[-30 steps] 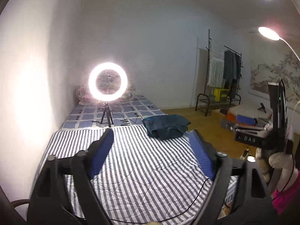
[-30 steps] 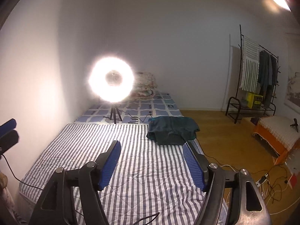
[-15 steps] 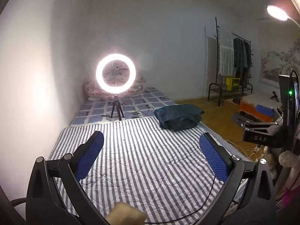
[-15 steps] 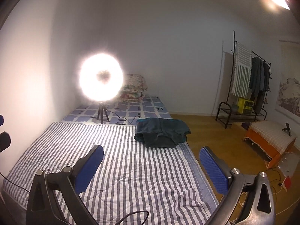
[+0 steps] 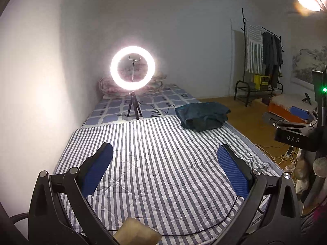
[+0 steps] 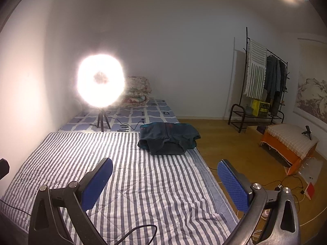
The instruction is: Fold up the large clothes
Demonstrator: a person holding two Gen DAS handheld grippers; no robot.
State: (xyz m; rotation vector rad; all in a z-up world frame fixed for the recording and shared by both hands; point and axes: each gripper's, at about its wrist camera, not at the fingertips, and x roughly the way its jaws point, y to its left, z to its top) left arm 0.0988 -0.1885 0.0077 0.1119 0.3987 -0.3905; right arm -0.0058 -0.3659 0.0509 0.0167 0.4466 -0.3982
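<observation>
1. We held the left gripper with its blue pads spread as wide as they go, nothing between them, above the near end of the striped quilt.
2. We held the right gripper just as wide and just as empty, over the quilt's right-hand part, its right pad out past the quilt's edge with the wooden floor behind it.
3. The folded dark teal garment lay on the quilt's far right corner, well apart from both grippers and touched by neither.
4. Beyond the quilt's far edge a lit ring light stood on a small tripod, on a blue checked sheet.
5. A black cable ran across that sheet between the tripod and the garment.
6. Past the sheet, folded floral bedding was stacked against the wall.
7. Away from the quilt to the right stood a clothes rack with hanging clothes, and nearer us an orange box under a pale cloth.
</observation>
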